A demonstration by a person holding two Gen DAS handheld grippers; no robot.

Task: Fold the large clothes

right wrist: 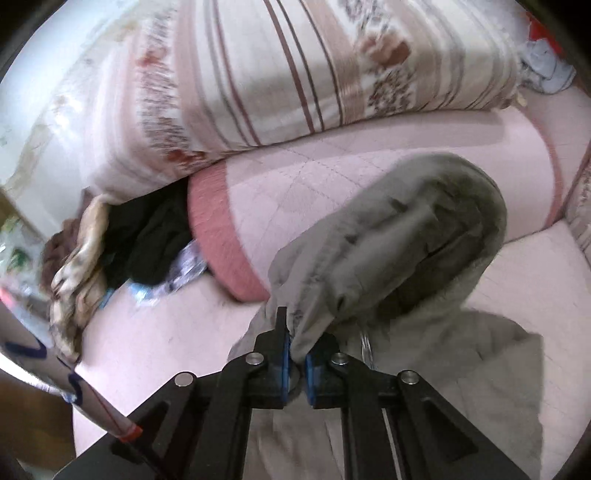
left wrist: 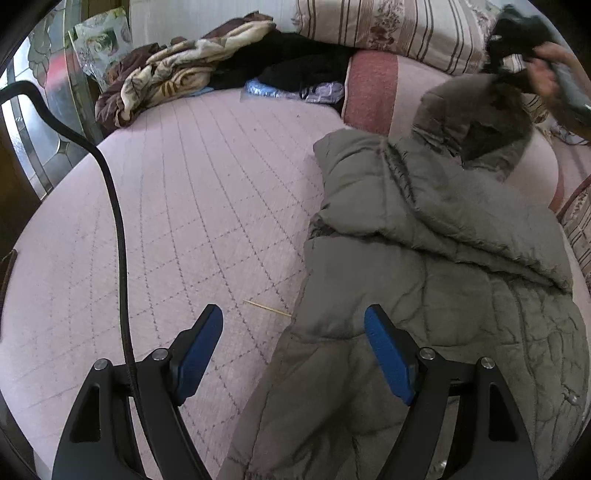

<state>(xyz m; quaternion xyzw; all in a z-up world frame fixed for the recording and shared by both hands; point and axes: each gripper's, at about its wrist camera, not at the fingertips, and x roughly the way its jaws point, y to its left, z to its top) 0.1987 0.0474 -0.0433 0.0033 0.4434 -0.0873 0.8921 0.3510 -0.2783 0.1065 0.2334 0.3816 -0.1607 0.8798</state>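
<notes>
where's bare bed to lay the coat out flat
Bare pink quilt lies left of the grey coat, bordered by the black cable. Crowded at the far end: crumpled blanket, black clothes, striped pillow.

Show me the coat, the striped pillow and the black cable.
coat (left wrist: 424, 236): left wrist view, folded sleeve.
striped pillow (right wrist: 280, 74): right wrist view, its front face.
black cable (left wrist: 120, 236): left wrist view, middle of its length.

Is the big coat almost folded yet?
Not yet. One sleeve already lies across the coat on the bed. The right gripper is pinching the hood and lifting it. The left gripper waits open over the coat's edge. The body is not folded yet.
</notes>
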